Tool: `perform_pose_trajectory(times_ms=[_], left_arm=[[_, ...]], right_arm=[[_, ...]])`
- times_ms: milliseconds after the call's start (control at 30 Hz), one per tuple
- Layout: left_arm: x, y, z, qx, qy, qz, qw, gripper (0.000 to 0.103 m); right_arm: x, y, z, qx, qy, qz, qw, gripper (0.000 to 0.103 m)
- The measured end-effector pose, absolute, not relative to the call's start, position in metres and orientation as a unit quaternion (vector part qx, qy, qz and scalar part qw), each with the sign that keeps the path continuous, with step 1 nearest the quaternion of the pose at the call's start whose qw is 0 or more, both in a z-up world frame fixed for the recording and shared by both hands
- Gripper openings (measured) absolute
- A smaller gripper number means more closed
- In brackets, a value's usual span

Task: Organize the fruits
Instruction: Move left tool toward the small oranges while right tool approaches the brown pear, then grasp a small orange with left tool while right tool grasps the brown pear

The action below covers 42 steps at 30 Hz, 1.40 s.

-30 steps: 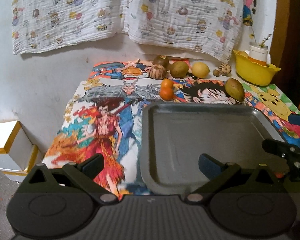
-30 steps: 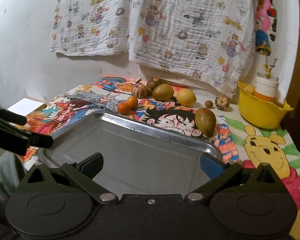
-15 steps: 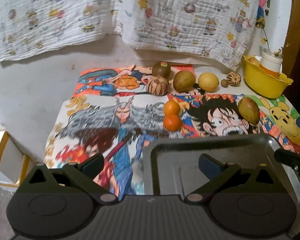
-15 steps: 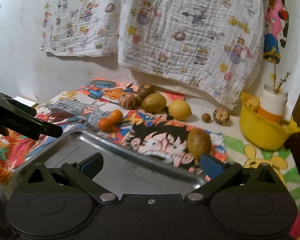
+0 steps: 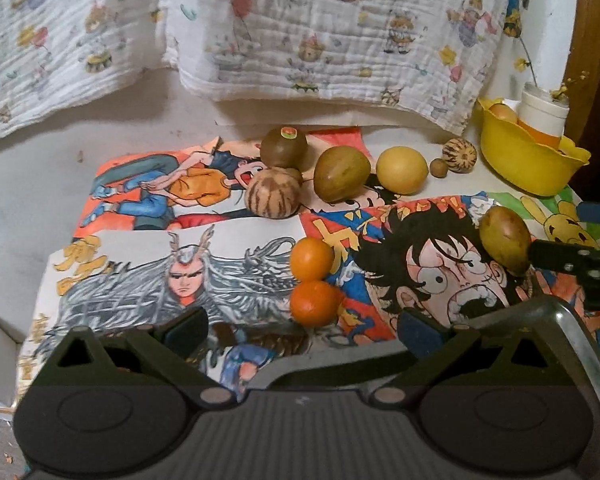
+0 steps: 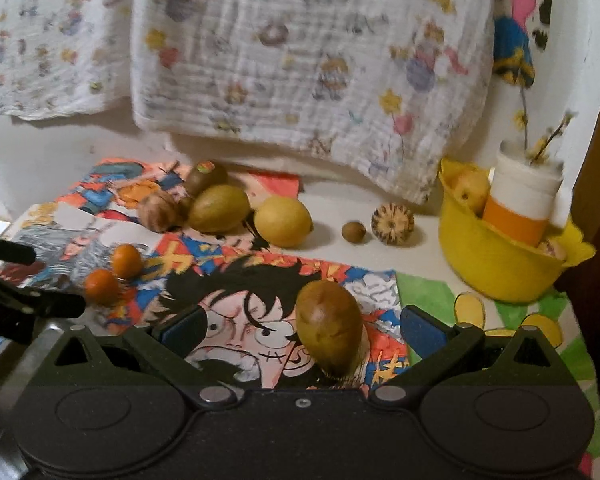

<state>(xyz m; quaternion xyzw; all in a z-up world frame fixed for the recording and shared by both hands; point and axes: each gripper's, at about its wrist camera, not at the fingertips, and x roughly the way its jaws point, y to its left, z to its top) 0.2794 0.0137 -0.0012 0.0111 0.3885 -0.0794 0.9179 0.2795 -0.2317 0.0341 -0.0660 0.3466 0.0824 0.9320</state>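
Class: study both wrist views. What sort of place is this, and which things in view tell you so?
Probably a room in a home, not a lab or shop. A child's cartoon-print muslin cloth hangs on the wall, hand-drawn cartoon posters cover the table, and a yellow plastic bowl sits among loose fruit.

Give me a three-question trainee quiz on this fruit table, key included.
1. True or false: the right gripper is shut on the brown-green fruit.
2. How many small orange fruits lie touching each other on the comic mat?
3. Which stands in the yellow bowl? A. a lemon B. a white and orange cup C. a striped ball

Key: 1. False: its jaws are open, with the fruit between them. 2. Two. 3. B.
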Motion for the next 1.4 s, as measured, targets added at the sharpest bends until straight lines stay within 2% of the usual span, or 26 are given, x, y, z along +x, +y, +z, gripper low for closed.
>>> perform_pose_trajectory(times_ms=[133,400,733,933,1067,1167,1400], left_arm=[[0.29,0.01,-0.012,0.007,0.397,-0.08,0.914,0.1],[0.304,0.012,-0.023,-0.008,0.409,-0.078,0.909,0.084],[0.311,0.005,-0.029,-0.013,0.412,-0.086,0.907,0.07],[0.313,0.004,-0.029,-0.02,0.41,-0.082,0.908,0.057],[0.313,0.003,-0.03,-0.015,0.406,-0.078,0.91,0.042],[0.313,0.003,-0.03,-0.013,0.405,-0.076,0.911,0.037],[0.312,0.0,-0.028,-0.004,0.407,-0.079,0.91,0.035]], right_arm=[[0.302,-0.233,0.016,-0.058,0.366,0.072,0.926,0.098],[0.326,-0.239,-0.007,-0.031,0.394,0.067,0.916,0.088],[0.334,-0.239,-0.019,-0.017,0.405,0.07,0.911,0.081],[0.336,-0.238,-0.023,-0.015,0.403,0.062,0.913,0.07],[0.333,-0.235,-0.025,-0.033,0.396,0.058,0.916,0.063],[0.331,-0.233,-0.025,-0.039,0.391,0.06,0.918,0.058],[0.329,-0.233,-0.023,-0.032,0.391,0.076,0.917,0.057]])
